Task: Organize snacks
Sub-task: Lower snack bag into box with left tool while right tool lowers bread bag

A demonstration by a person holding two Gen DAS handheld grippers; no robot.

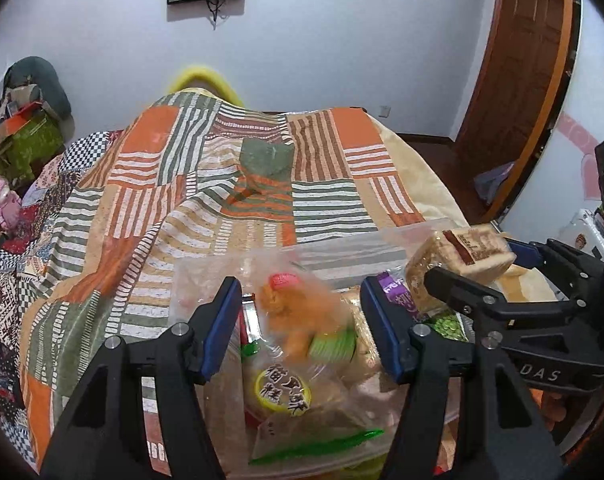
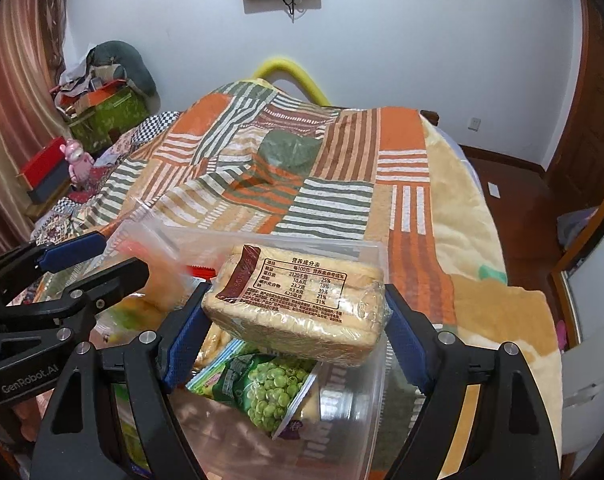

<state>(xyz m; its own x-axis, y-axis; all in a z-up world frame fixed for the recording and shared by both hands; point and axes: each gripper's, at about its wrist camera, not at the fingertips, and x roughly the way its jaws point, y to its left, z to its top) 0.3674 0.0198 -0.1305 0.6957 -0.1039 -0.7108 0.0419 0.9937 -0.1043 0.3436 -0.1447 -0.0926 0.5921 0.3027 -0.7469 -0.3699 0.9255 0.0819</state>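
A: Step in hand — packing snacks into the clear bin (image 2: 375,252) on the bed (image 2: 473,216). Right tongs (image 2: 298,320) pinching a wafer pack (image 2: 302,300) across its short sides, held just above the bin, over a pea bag (image 2: 270,392).

B: Left tongs (image 1: 302,328) spread, nothing clamped. Blurred orange snack bag (image 1: 302,312) between the blue pads, yellow-label pack (image 1: 282,394) below it. Whether the bag touches a pad — cannot tell.

A: Advice for the drop: lower the pack flat, long side along the bin wall, then release. Brittle wafers, so no extra squeeze; probably best kept on top of soft bags rather than wedged under them.

B: Left tongs well apart from the wafer pack but close to the right tongs over the same bin. Risk judged: collision of the two tools, or film wrap sliding on the pads. Better to clear one tool before setting down.

A: Writing. Wafer pack shows a nutrition table, header 营养成分表, 每100克, 2120千焦, 10.6克, 23.2克, 625毫克; percentages 25%, 39%, 21%, 31%. Brown band lettering too small.

B: Yellow label: large Chinese characters, partly legible, not transcribed. Purple packet (image 1: 395,292) lettering unreadable. Tool bodies: "GenRobot.AI" in the right view, "DAS" in the left.
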